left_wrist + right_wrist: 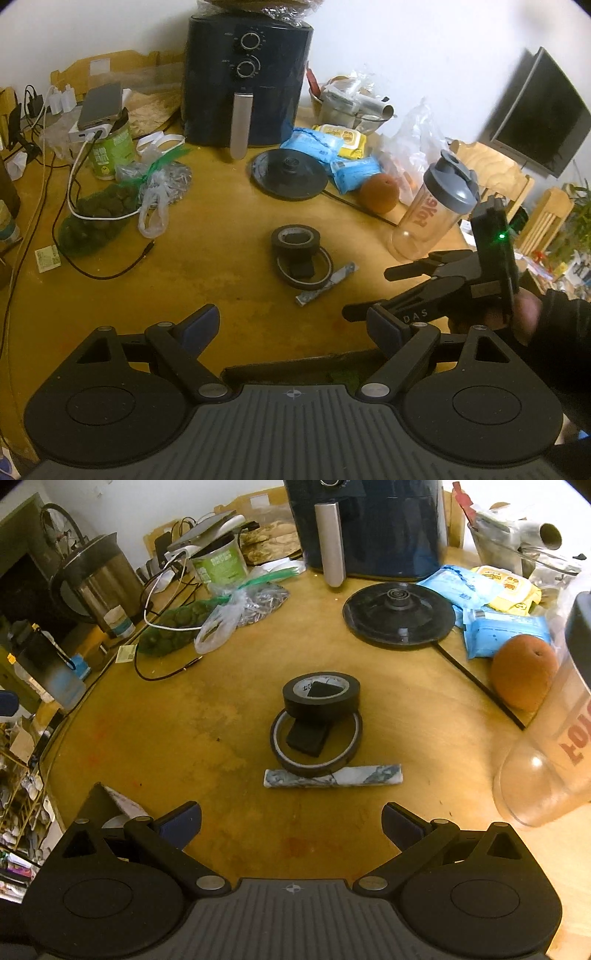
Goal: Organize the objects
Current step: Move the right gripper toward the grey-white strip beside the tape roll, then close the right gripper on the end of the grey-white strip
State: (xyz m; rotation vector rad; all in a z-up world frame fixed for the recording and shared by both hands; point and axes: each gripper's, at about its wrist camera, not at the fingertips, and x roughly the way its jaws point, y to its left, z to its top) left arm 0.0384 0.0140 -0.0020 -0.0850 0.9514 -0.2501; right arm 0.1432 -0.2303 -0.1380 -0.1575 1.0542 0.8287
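Hovering both released tongs over the cluttered wooden surface point(155, 716), empty-handed.

Largest risk: my right tongs point(291, 823) sweeping the clear shaker bottle point(546, 746) standing just beside them, toppling it against the orange point(524, 672). Smaller: the black tape roll point(320, 696) rests stacked on the thin tape ring point(316, 746), mid-surface, so a careless pinch slides it off. My left tongs point(291, 325) hang open, well short.
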